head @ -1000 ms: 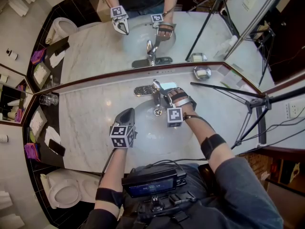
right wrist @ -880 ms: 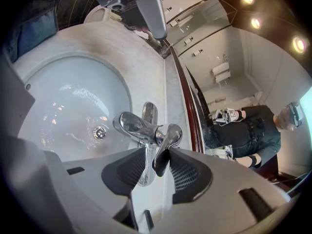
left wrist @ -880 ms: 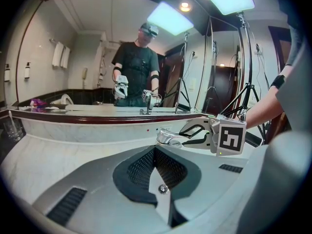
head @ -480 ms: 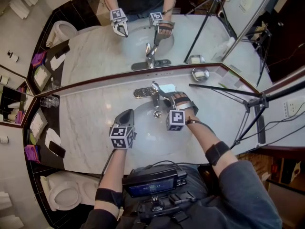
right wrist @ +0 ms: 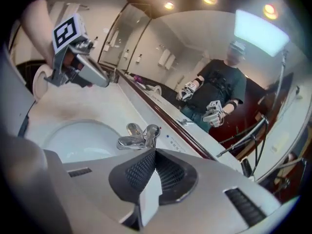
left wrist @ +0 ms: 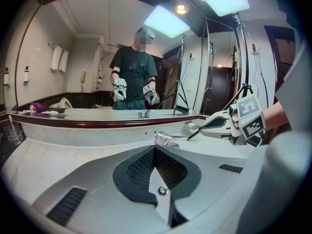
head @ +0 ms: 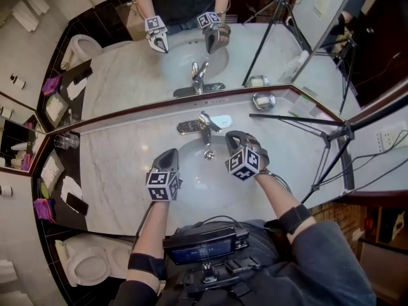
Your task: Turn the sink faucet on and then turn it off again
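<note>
The chrome faucet (head: 204, 127) stands at the back of the white sink basin (head: 191, 190); it also shows in the left gripper view as the faucet (left wrist: 168, 139) and in the right gripper view as the faucet (right wrist: 139, 136). My right gripper (head: 231, 136) hovers over the basin's right side, just right of the faucet and clear of it. Its jaws have just been closing and are shut with nothing between them (right wrist: 155, 152). My left gripper (head: 170, 153) hangs over the basin's left rim, shut and empty (left wrist: 155, 151). I cannot see any water running.
A big mirror runs along the back of the marble counter (head: 121, 164). A soap dish (head: 262, 101) sits at the back right and a glass (head: 64, 140) at the far left. A tripod (head: 335, 139) stands to the right. A toilet (head: 83, 260) is low on the left.
The right gripper has left the faucet handle, drawn back toward me and to the right, rolled over, and its jaws have shut. The left gripper has stayed put.
</note>
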{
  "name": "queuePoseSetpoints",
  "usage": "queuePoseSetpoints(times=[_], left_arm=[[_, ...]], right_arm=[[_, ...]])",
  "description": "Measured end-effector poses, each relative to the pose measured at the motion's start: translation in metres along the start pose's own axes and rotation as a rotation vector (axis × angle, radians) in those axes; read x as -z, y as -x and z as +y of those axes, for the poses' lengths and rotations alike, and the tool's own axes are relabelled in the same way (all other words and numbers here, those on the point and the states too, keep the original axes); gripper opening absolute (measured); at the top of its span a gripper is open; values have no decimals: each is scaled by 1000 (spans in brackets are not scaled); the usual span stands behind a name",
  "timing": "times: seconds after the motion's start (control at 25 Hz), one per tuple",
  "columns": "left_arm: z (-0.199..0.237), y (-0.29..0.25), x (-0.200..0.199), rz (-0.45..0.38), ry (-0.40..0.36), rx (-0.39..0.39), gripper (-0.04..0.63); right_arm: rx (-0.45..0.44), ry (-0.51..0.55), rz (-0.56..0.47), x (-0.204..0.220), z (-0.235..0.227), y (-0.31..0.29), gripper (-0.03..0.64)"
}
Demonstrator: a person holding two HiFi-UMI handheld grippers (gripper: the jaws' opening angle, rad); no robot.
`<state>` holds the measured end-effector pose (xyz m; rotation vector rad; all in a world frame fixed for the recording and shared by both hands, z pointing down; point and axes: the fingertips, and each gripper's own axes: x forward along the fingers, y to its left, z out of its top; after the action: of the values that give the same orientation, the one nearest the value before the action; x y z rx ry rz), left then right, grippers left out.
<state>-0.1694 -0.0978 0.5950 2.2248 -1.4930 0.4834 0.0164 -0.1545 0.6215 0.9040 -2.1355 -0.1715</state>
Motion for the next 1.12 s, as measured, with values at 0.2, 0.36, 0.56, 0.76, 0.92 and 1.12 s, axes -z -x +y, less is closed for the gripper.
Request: queuePoseSetpoints(times=[0.2, 0.36, 0.56, 0.76, 0.92, 1.12], left_arm=[[-3, 1, -2, -6, -5, 4, 3], [-4, 2, -1, -7, -6, 5, 3], [-5, 3, 0, -10, 0, 2, 3], [-4, 5, -3, -22, 14, 1, 3], [-5, 6, -2, -19, 7, 2, 3], [-6, 7, 0, -22, 8, 9, 3]], right_arm=[[-8, -346, -46, 12, -13, 23, 20], [-25, -581, -97, 34, -18, 35, 19], [-65, -773, -155, 51, -11, 50, 18], [-74, -855, -168, 62, -4, 57, 18], [-70, -861, -162, 67, -1, 57, 20], [-68, -862, -160, 67, -2, 57, 20]])
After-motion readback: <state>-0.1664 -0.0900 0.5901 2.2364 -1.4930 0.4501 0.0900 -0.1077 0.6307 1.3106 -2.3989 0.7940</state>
